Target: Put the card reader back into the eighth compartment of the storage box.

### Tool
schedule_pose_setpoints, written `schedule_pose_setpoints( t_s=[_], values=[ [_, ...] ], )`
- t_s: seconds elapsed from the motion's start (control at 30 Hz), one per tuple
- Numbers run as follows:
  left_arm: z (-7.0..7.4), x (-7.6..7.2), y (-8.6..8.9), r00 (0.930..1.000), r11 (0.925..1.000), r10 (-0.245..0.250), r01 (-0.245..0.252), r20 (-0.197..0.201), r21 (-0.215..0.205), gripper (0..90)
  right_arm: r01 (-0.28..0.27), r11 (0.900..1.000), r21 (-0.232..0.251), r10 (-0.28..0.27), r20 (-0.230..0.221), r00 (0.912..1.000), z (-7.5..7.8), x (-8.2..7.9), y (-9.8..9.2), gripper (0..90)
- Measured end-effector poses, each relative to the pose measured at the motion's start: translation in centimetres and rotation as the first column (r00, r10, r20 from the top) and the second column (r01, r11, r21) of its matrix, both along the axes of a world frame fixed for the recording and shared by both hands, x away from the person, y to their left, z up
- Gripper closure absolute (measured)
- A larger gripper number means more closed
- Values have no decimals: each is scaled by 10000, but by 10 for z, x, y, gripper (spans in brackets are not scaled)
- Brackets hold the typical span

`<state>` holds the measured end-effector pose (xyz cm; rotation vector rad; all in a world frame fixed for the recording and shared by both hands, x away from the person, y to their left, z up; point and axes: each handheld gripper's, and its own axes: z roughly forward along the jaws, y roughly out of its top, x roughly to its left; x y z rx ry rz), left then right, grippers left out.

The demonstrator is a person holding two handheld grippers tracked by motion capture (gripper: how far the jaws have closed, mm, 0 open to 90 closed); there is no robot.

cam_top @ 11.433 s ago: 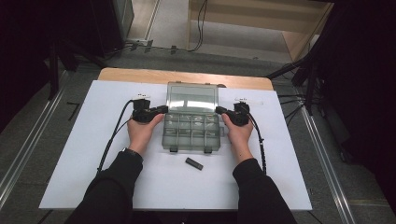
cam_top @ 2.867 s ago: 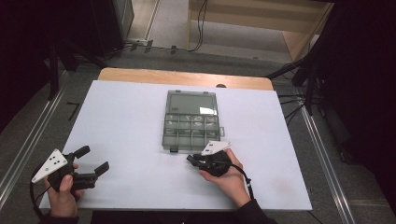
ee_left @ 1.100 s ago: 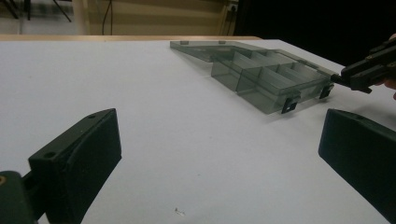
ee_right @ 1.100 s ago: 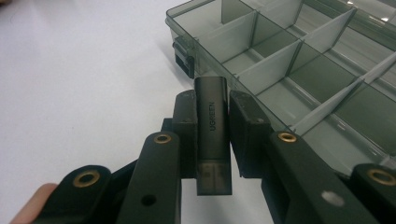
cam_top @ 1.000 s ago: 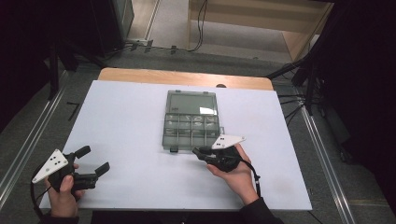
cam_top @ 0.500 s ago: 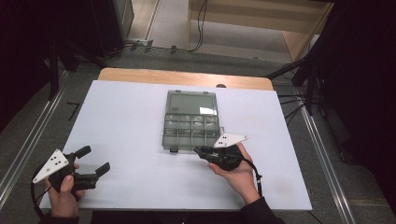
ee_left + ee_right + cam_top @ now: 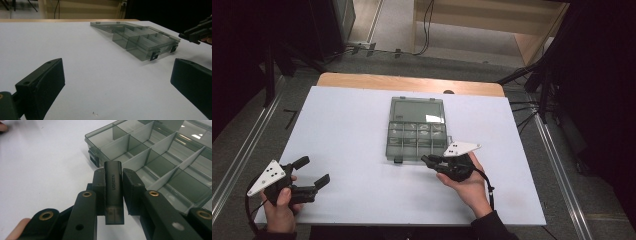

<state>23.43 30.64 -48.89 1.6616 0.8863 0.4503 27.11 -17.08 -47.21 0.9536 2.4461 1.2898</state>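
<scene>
Pickup's done: the right gripper [image 7: 111,185] has its jaws clamped on the dark adapter [image 7: 113,192], which stands between the pads, tip toward the open organizer box [image 7: 172,167] just ahead. Dropping it into a compartment remains. Left gripper [image 7: 117,80] idles, jaws wide, empty.

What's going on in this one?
A person at a white table holds a gripper in each hand. The right gripper is shut on a small dark adapter, holding it at the near edge of an open, clear compartment box whose compartments look empty. The adapter is not yet in the box. The left gripper sits off at the table's near left corner, open and holding nothing.
</scene>
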Motion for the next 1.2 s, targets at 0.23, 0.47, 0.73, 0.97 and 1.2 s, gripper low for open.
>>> schedule_pose_setpoints(
  t_s=[0.23, 0.47, 0.73, 0.97, 1.2],
  values=[
    [0, 0, 0, 10000, 10000, -8, 8, 2, 1, 0, 110, 9999, 94, -110, -8, 9999, 2, 1, -4, 718],
    [0, 0, 0, 10000, 10000, -25, 25, 17, -8, 0, 125, 9998, 125, -125, 47, 9999, 4, 2, -6, 718],
    [0, 0, 0, 10000, 10000, -22, 22, 16, -10, 0, 263, 9994, 213, -264, 38, 9996, 7, 3, -11, 718],
    [0, 0, -1, 10000, 10000, -34, 34, 15, 2, 0, 392, 9988, 297, -395, 92, 9992, 8, 5, -15, 718],
    [0, 0, -1, 10000, 10000, -44, 44, 8, 8, 0, 535, 9979, 359, -540, 122, 9985, 10, 7, -20, 718]
  ],
)
